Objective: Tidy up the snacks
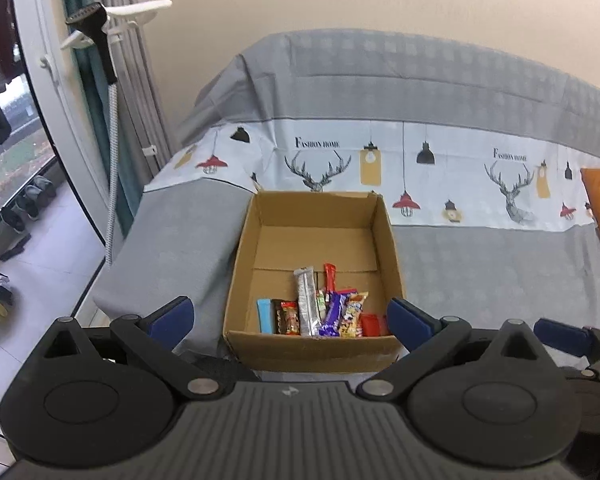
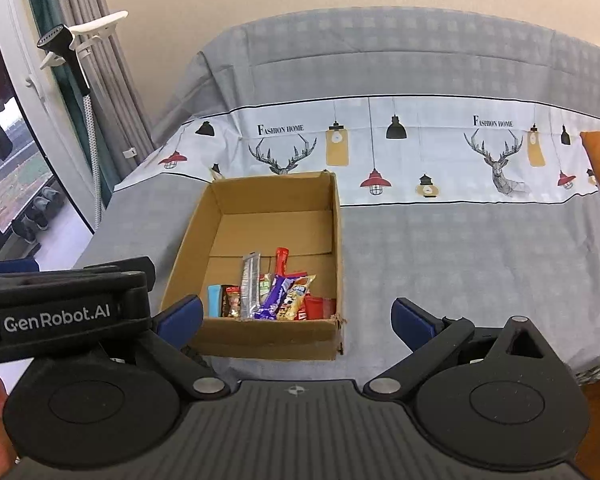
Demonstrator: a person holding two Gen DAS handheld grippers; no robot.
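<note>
Both grippers are held wide open and empty, drawn back from the work. The left gripper (image 1: 290, 316) is centred on the near wall of the box (image 1: 312, 346), its fingers straddling the box corners in view; the right gripper (image 2: 298, 316) is offset to the right, over the bare cover (image 2: 460, 264) of the sofa.

The box stands open on the seat, near its front edge. The snacks (image 1: 324, 312) are packed in a row against the near wall: a blue bar, a dark packet, a red packet, a long silver stick, a purple wrapper, a yellow-printed packet and a red block; a red stick lies tilted behind them. The far half of the box floor is bare.

No loose snack is seen on the cover, so the task is judged at or near its end, or at a pause between picks. Any further move would call for a descent into the box and a closing on one thin wrapper without disturbing its neighbours.
</note>
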